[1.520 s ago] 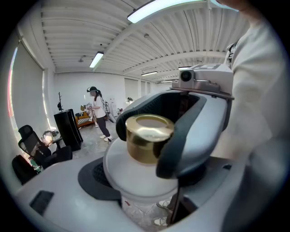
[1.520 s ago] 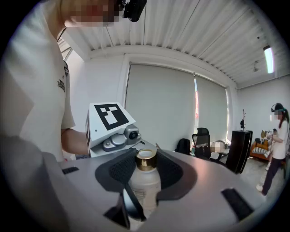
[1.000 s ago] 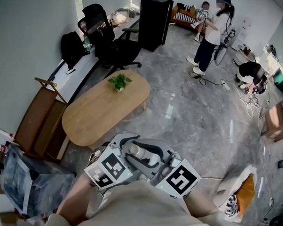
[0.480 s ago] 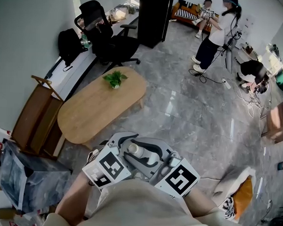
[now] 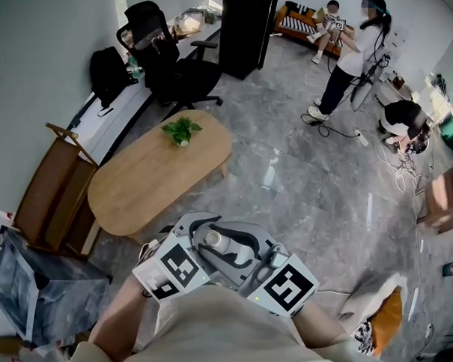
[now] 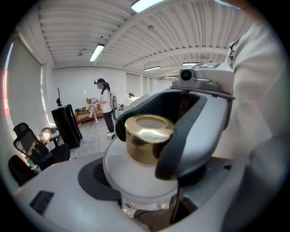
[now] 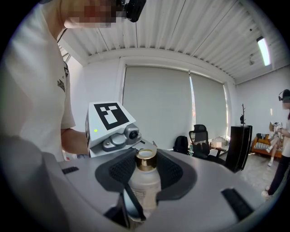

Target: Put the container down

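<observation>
My left gripper [image 6: 147, 181], right gripper [image 7: 146, 171] both clamped partway on bottle [image 7: 145, 189]. It seemed light, rigid, slippery; best held at body.

Grey marble-look floor [image 5: 308, 195] carries pretty much everything here — an oval wooden coffee table [image 5: 148, 180] with just a small potted plant [image 5: 181, 129] near its far end, a black office chair [image 5: 171, 65], a tall black cabinet [image 5: 244, 31], and wooden boxes [image 5: 57, 192] at the left. A power strip [image 5: 360, 133] and its cable trail loose across the floor — well apart from the table.
</observation>
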`<state>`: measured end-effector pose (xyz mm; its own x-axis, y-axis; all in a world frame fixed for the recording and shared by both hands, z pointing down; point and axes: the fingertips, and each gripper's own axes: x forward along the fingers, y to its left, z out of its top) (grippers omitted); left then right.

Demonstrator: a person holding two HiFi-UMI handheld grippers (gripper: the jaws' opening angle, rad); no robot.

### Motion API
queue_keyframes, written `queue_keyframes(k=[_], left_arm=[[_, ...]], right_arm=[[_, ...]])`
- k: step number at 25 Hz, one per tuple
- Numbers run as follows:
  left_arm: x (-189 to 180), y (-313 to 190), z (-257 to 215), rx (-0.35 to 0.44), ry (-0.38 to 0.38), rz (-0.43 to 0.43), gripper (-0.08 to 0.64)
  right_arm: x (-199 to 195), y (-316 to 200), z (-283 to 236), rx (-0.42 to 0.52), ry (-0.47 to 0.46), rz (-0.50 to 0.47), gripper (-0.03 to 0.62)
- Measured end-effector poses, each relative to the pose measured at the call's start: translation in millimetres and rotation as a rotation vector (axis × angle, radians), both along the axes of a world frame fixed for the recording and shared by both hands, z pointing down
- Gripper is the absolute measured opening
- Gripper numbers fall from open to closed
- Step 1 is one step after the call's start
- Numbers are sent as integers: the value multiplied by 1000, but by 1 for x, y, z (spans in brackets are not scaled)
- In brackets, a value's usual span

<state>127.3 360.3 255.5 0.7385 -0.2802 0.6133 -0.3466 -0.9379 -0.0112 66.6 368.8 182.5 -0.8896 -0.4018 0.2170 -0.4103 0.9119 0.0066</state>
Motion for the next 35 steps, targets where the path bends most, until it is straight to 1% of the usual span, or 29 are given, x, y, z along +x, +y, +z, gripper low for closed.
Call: queue_keyframes(k=[6,17,27,35], left_arm=[[-18,-48,18,-21,11,1,341],[-62,-183,42,-68,4,-7,341],[-112,-309,36,-99,5,17,341],[-138,-385,34,-88,-12,48,341]], right_arm=[[-19,-50,19,-15,24,0,121],[-63,-188,42,-78,15,0,121],[-113,-317,39,-102,23,13,121],[-139,-395,35,-99,12,56,121]])
